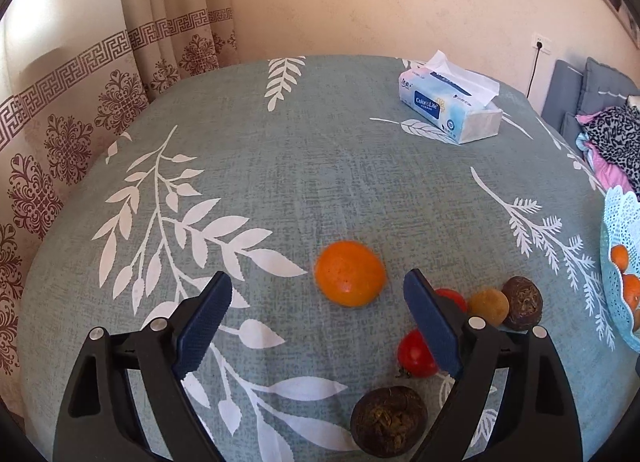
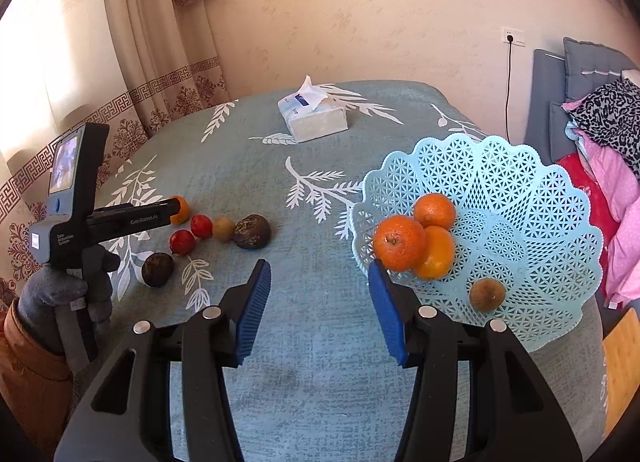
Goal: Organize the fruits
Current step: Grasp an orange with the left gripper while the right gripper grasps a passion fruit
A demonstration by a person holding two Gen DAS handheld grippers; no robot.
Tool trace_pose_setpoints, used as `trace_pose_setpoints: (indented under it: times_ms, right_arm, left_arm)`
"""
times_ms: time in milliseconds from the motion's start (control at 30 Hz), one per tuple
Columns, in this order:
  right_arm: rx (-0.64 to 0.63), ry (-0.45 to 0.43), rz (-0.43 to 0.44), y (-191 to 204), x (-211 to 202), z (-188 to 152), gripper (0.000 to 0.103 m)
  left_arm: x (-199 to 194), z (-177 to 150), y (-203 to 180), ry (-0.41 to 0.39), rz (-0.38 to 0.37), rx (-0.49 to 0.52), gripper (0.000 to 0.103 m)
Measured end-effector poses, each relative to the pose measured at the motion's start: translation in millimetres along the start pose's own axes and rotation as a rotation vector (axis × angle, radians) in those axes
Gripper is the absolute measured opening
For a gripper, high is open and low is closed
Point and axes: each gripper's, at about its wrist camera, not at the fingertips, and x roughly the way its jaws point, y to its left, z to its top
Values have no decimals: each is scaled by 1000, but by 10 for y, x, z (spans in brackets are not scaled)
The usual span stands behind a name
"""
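My left gripper [image 1: 318,282] stands open just above the table. A loose orange [image 1: 350,280] lies right in front of its fingertips, in line with the gap and touching neither pad. To the right of it lie two red tomatoes [image 1: 416,354], a yellow-brown fruit [image 1: 488,306] and two dark brown fruits [image 1: 522,302]. In the right wrist view the left gripper [image 2: 174,207] hides part of that orange [image 2: 182,209]. My right gripper [image 2: 319,268] is open and empty, left of the pale blue lattice basket [image 2: 520,189]. The basket holds three oranges [image 2: 400,242] and a brown fruit [image 2: 487,294].
A tissue pack [image 1: 448,101] sits at the far side of the leaf-patterned tablecloth [image 1: 280,189]. A curtain [image 1: 80,121] hangs beyond the left edge. A grey sofa with piled clothes [image 2: 608,133] stands to the right. A gloved hand [image 2: 68,294] holds the left gripper.
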Motion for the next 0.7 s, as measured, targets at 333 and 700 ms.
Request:
trace_pose_setpoints:
  times_ms: [333, 700]
  right_arm:
    - [-32, 32, 15, 166, 109, -5, 53]
    - [-128, 107, 59, 513, 472, 107, 53]
  left_arm:
    - [326, 31, 8, 75, -110, -2, 52]
    - [150, -24, 70, -8, -144, -29, 42]
